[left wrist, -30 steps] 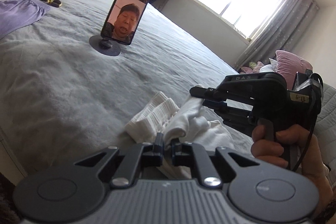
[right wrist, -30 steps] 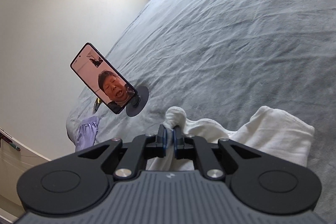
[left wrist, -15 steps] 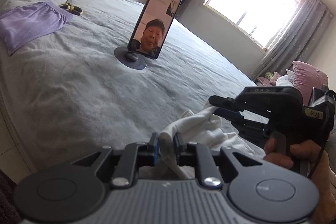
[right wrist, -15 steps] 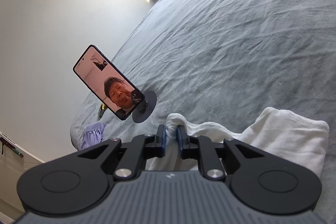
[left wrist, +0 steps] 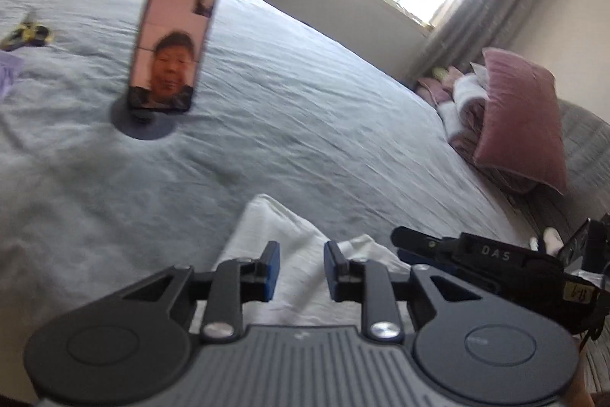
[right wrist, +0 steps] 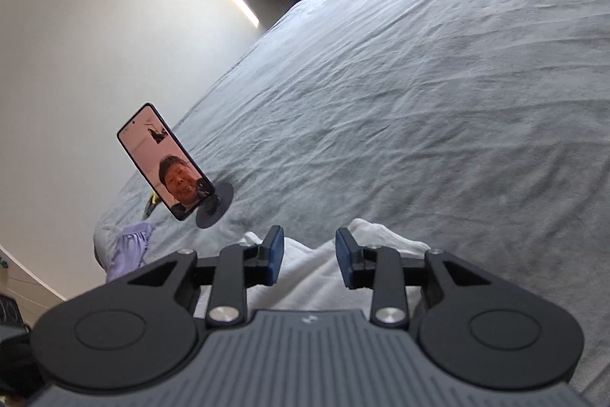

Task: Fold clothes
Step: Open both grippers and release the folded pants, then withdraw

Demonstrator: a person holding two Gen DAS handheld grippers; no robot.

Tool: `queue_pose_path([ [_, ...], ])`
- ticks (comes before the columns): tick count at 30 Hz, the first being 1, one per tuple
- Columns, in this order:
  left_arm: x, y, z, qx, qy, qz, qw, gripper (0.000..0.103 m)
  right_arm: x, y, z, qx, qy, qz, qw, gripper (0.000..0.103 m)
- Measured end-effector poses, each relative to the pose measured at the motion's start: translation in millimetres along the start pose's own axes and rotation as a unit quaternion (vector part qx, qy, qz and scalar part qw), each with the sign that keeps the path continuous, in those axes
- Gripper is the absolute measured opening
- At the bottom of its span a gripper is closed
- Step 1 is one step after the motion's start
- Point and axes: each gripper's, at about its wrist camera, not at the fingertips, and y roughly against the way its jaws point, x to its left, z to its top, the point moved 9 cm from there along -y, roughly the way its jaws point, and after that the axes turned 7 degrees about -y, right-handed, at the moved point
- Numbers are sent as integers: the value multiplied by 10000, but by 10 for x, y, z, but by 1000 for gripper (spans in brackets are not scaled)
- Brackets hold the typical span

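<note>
Both grippers, left (left wrist: 301, 269) and right (right wrist: 309, 260), opening, nothing clamped, white garment (left wrist: 278, 235) on the bed (left wrist: 305, 124) beneath; risk: a pad snags cloth, undoing the fold.

Right gripper (right wrist: 309, 256) fingers opening over white garment (right wrist: 305, 277), apparently released, grey bed (right wrist: 419, 102)

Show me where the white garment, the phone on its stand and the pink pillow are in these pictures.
white garment (left wrist: 274, 235): left wrist view, on its folded upper corner.
phone (right wrist: 164, 159): right wrist view, on the middle of its lit screen.
pink pillow (left wrist: 518, 117): left wrist view, on its broad front face.
</note>
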Motion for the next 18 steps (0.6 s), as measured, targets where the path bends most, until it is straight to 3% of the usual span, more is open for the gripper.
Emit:
queue_pose_path([
  [4, 20, -408, 65, 138, -254, -226, 9993, 22, -145, -27, -112, -59, 15, -127, 9999, 35],
  [7, 147, -613, 75, 148, -667, 150, 9975, 22, -247, -99, -207, -63, 146, -356, 9992, 35],
  [9, 248, -717, 78, 162, -946, 464, 9943, 18, -318, -108, -239, -111, 222, -500, 9984, 22],
  [12, 416, -645, 140, 200, -947, 719, 9927, 20, -356, -45, -230, -141, 195, -505, 9984, 20],
  [14, 410, -494, 186, 139, -941, 601, 9936, 20, -297, 27, -222, -159, 266, -450, 9985, 30],
  [18, 242, -221, 190, 52, -1258, 456, 9910, 20, -47, 117, -280, -163, 638, -308, 9974, 30],
])
